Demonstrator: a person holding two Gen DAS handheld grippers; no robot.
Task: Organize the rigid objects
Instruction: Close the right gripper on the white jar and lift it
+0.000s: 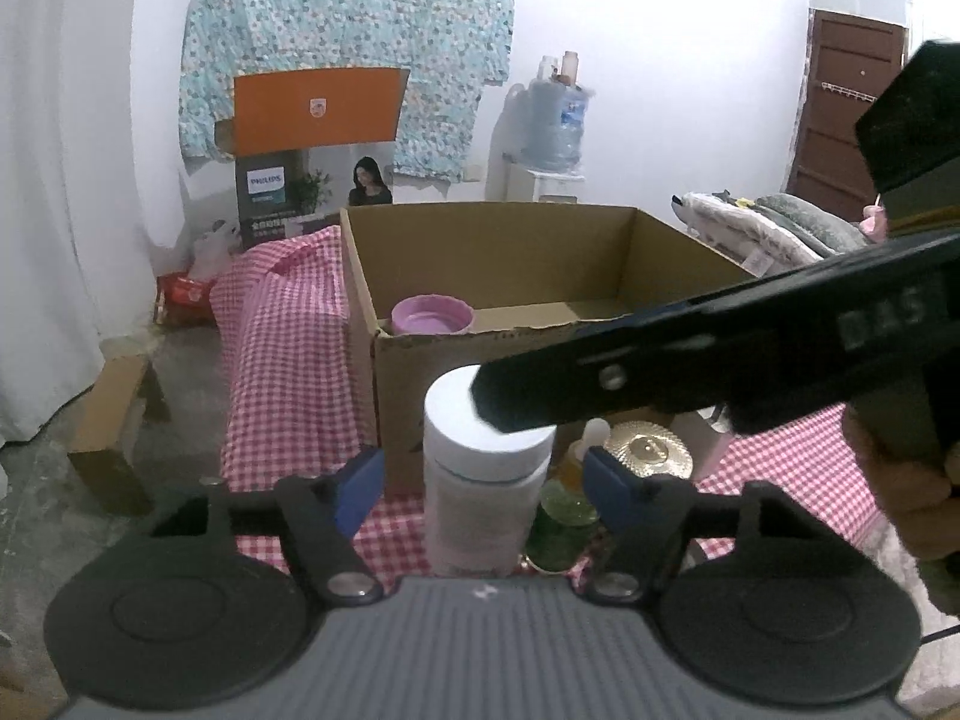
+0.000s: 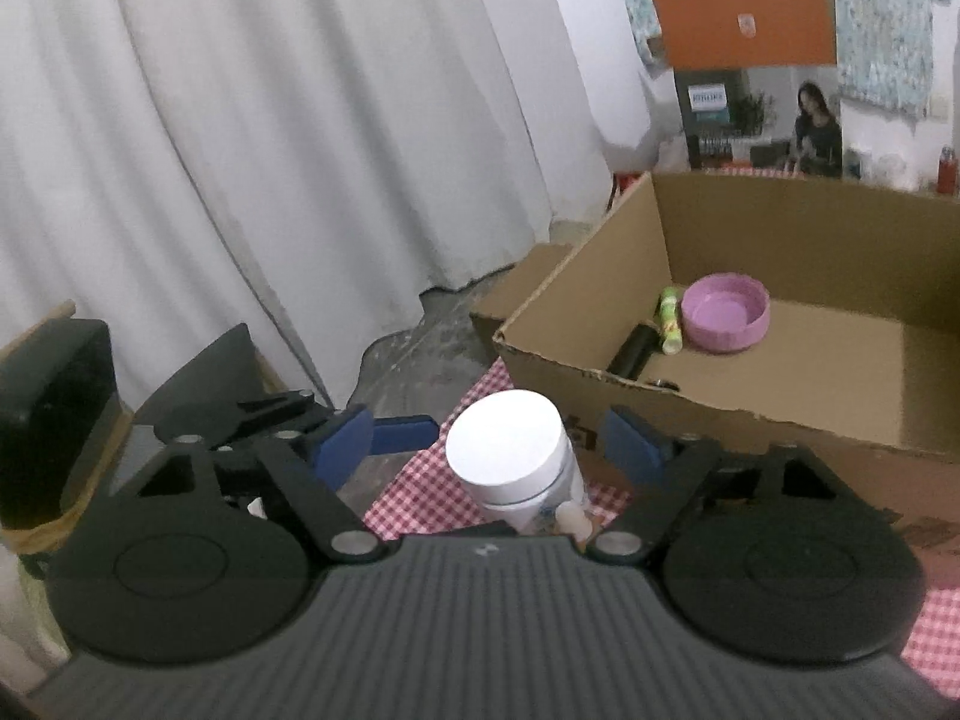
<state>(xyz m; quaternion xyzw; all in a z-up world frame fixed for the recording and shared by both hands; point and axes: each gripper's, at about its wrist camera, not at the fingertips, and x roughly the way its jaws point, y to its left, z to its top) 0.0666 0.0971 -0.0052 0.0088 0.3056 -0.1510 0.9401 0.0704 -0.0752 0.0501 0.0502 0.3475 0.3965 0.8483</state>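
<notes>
A white jar with a white lid [image 1: 487,480] stands upright on the pink checked tablecloth [image 1: 282,360], in front of an open cardboard box [image 1: 420,408]. My left gripper [image 1: 483,483] is open, its blue pads on either side of the jar, apart from it. My right gripper [image 2: 489,441] is open above the same jar [image 2: 510,456], which sits between its pads. The right gripper's body crosses the left wrist view over the jar's lid [image 1: 720,360]. The box [image 2: 750,426] holds a pink bowl [image 2: 727,313], a green tube [image 2: 669,312] and a black cylinder [image 2: 630,354].
A green bottle [image 1: 564,516], a small pale bottle [image 1: 591,438] and a gold disc [image 1: 648,450] stand right of the jar. White curtains [image 2: 270,150] hang at the left. A Philips carton [image 1: 312,180] and a water jug [image 1: 555,120] stand behind.
</notes>
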